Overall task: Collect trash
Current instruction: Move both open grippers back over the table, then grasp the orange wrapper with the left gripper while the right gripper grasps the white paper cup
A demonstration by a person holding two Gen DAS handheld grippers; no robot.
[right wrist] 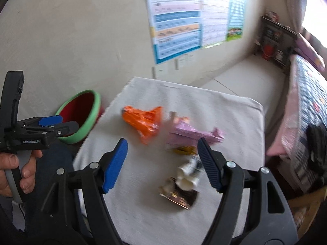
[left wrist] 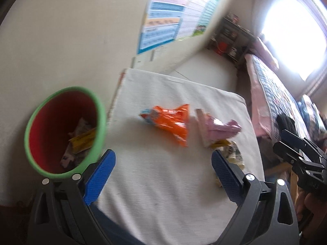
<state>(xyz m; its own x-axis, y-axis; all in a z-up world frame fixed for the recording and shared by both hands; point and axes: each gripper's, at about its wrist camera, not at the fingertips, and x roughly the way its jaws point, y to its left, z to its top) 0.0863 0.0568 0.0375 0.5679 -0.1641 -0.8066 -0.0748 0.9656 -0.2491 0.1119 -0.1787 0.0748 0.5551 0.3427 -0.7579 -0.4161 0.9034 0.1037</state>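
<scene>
An orange wrapper [left wrist: 170,122] [right wrist: 144,122] and a pink wrapper [left wrist: 218,129] [right wrist: 190,132] lie on a white cloth-covered table [left wrist: 163,194] [right wrist: 224,112]. A small yellow wrapper [right wrist: 184,150] and crumpled white-and-dark trash [right wrist: 184,181] lie nearer. A red bin with a green rim [left wrist: 63,130] [right wrist: 81,116] stands at the table's left and holds several wrappers. My left gripper [left wrist: 162,175] is open and empty beside the bin. My right gripper [right wrist: 162,165] is open and empty above the near trash.
A wall with a poster [right wrist: 179,20] is behind the table. A bed with a pink cover [right wrist: 306,106] is at the right. A dark shelf [right wrist: 273,40] stands in the far corner.
</scene>
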